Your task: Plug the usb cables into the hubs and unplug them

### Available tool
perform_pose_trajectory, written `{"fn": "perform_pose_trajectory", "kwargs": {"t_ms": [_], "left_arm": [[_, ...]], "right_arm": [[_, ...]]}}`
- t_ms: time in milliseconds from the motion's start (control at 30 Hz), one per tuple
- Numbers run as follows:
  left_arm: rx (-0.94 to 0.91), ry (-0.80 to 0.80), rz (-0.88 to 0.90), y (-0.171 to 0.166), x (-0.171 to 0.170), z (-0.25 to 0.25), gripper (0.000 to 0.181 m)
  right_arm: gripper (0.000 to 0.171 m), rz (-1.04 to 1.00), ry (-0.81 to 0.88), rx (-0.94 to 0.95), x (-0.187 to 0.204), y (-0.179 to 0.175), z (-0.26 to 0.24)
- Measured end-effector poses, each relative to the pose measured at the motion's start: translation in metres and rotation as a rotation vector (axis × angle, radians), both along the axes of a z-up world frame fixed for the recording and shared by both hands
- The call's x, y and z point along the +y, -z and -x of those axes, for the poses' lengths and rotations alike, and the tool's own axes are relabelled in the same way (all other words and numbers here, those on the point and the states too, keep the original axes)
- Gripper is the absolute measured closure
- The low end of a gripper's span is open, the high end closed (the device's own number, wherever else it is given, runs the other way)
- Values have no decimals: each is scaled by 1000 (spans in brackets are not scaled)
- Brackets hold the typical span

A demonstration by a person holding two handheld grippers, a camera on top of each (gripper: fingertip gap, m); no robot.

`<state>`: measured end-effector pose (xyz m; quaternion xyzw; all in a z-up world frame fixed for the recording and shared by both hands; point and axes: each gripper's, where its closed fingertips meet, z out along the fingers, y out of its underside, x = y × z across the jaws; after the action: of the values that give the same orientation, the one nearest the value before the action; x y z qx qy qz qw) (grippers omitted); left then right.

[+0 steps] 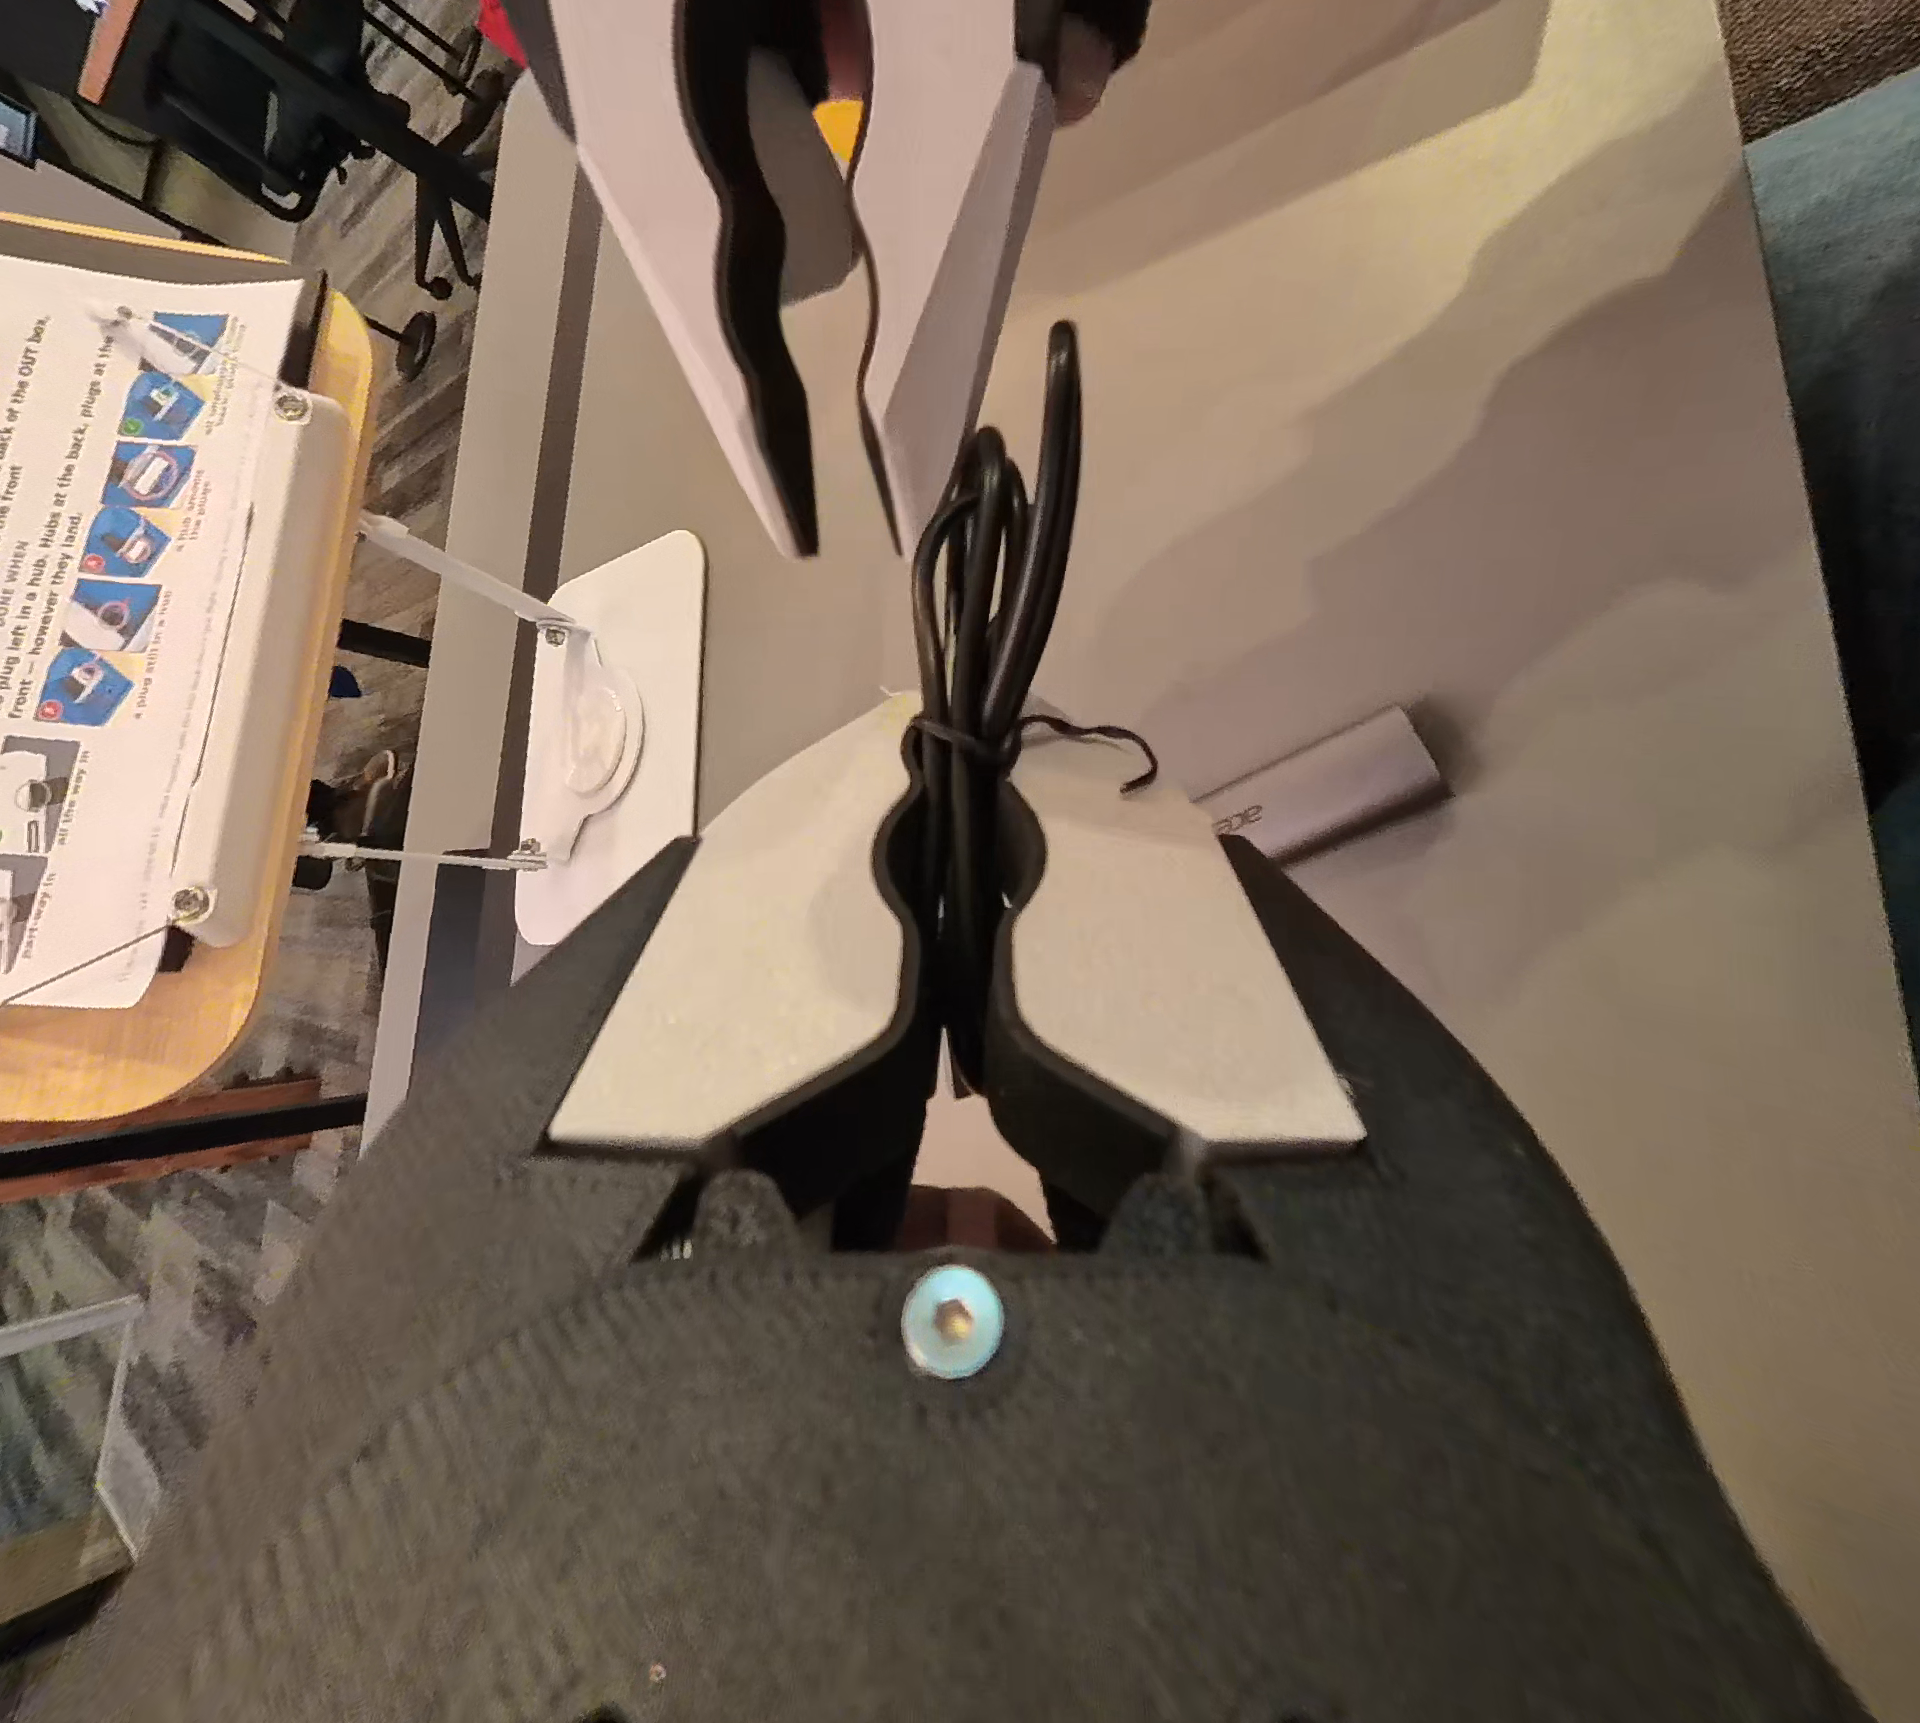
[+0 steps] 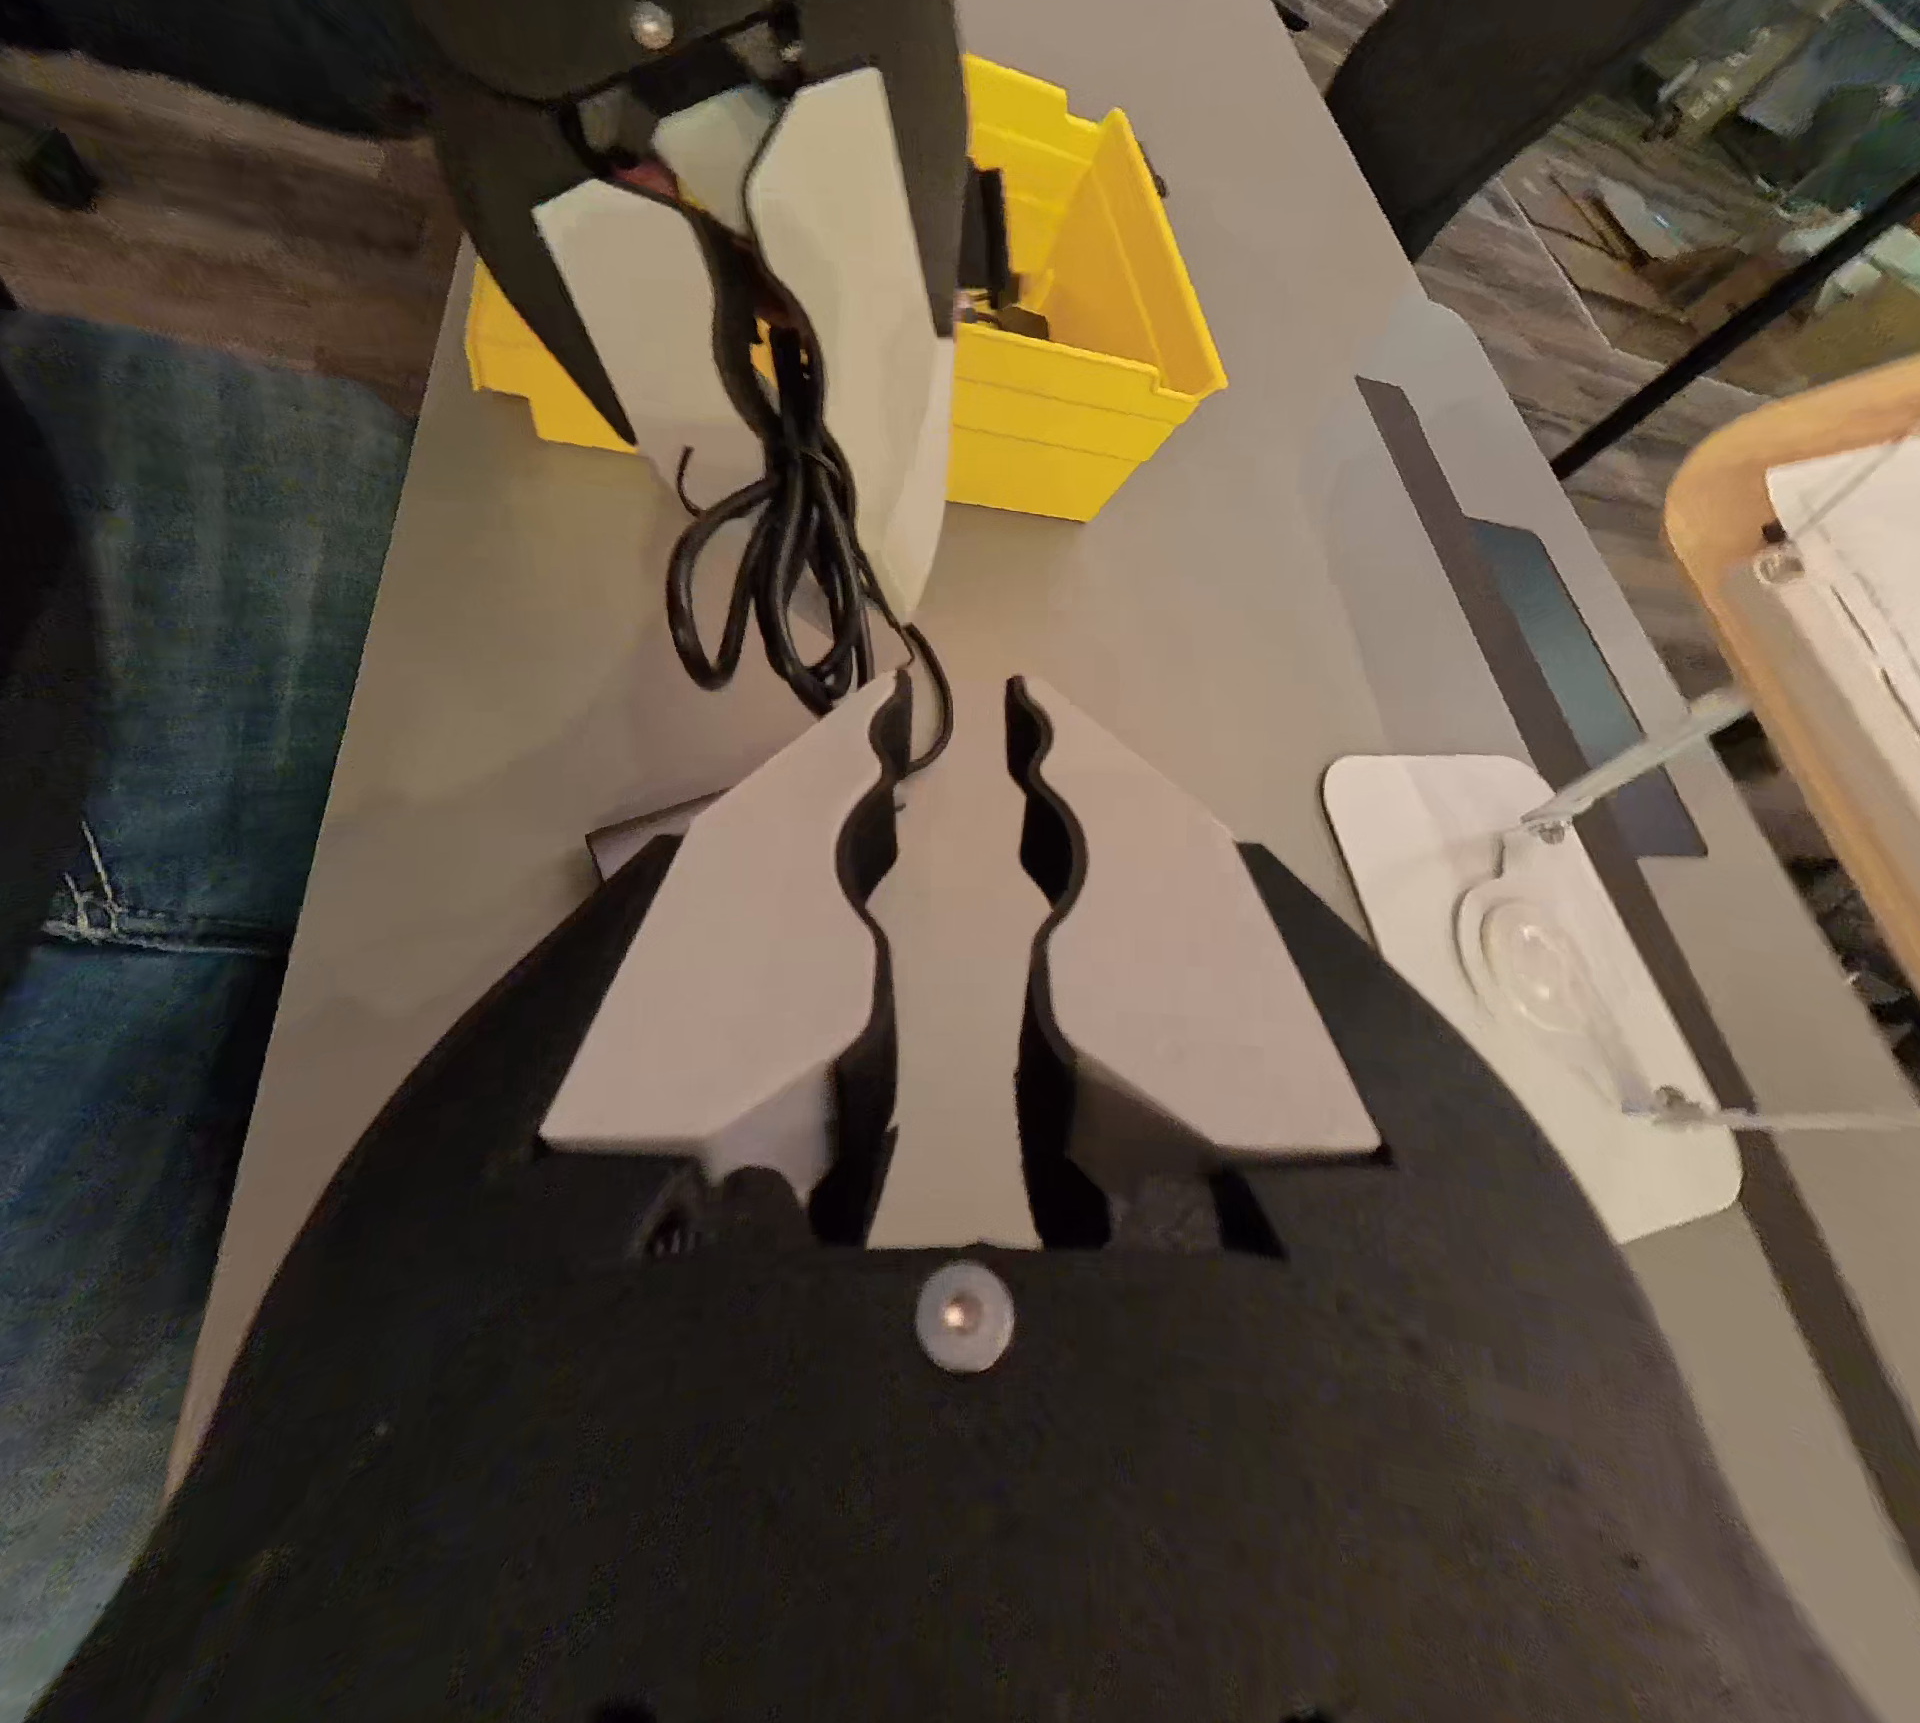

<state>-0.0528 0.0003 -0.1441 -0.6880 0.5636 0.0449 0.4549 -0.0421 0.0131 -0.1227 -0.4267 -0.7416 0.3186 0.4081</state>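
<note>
Between the fingers of the left gripper (image 1: 961,800), at 12 o'clock in the left wrist view, a tied bundle of black usb cable (image 1: 982,634) stands clamped; the fingers are closed on it, pads pressing both sides of the coil. A thin wire tie (image 1: 1081,738) binds the coil at mid-height, its loose end trailing toward 2 o'clock.

Beyond it, at 2 o'clock, a grey hub (image 1: 1340,790) lies flat on the grey table (image 1: 1558,1050), near but apart from the bundle.

Farther on, at 12 o'clock, the right gripper (image 1: 852,546) faces the bundle. Its fingers stand apart, a moderate gap between them, holding nothing. In the right wrist view a thin strand of cable (image 2: 935,717) crosses just at the left fingertip (image 2: 883,707); contact cannot be confirmed.

A yellow bin (image 2: 1070,416) sits at the far end of the table.

Risk: the coil is still tied. Pulling a plug free while the tie holds may drag the whole bundle out of the clamp. A plug is not visible; gripping the wrong strand would tighten the tangle.
</note>
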Motion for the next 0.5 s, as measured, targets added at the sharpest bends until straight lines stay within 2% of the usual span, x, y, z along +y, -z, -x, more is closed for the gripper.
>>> {"fn": "perform_pose_trajectory", "kwargs": {"t_ms": [100,200,267,300,500], "left_arm": [[-9,-28,-11,-4,4,4,175],[-23,-63,-25,-10,7,8,175],[-28,-80,-34,-12,10,9,175],[-32,-89,-39,-13,11,10,175],[-19,-118,-58,-11,15,9,175]], "right_arm": [[140,189,66,44,10,-4,-7],[101,380,123,62,12,1,-13],[78,433,155,55,6,8,-13],[74,448,163,58,0,11,-10],[79,601,251,200,-12,0,13]]}}
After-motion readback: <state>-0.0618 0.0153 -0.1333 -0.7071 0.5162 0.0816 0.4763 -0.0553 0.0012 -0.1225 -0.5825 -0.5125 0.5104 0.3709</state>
